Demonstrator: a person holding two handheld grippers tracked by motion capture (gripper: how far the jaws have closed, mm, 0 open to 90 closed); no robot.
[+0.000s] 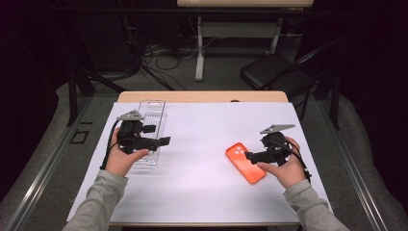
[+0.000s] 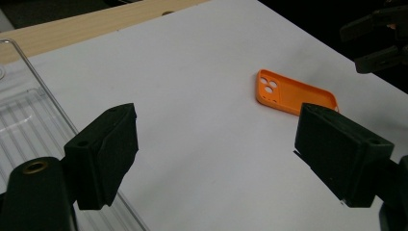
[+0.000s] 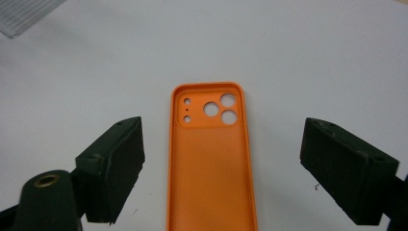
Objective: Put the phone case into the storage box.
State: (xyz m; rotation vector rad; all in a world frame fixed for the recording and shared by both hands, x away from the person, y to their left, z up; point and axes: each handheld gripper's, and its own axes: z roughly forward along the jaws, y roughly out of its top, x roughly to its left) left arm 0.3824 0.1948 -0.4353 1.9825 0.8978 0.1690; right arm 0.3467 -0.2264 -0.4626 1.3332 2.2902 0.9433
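Observation:
An orange phone case (image 1: 245,163) lies hollow side up on the white sheet (image 1: 202,134), right of centre. My right gripper (image 1: 250,155) hovers over its near end, held in a hand. In the right gripper view the case (image 3: 209,163) runs lengthwise between the wide-apart jaws of the right gripper (image 3: 223,159), and neither jaw touches it. My left gripper (image 1: 158,135) hangs open over a clear plastic tray (image 1: 150,126) at the left. In the left gripper view the left gripper (image 2: 216,139) holds nothing, and the case (image 2: 294,94) lies farther off.
The clear tray (image 2: 29,120) lies along the sheet's left side. The wooden table's far edge (image 1: 202,96) borders the sheet. A black chair (image 1: 274,72) and a desk frame stand on the floor beyond the table. The right gripper (image 2: 380,41) shows top right in the left gripper view.

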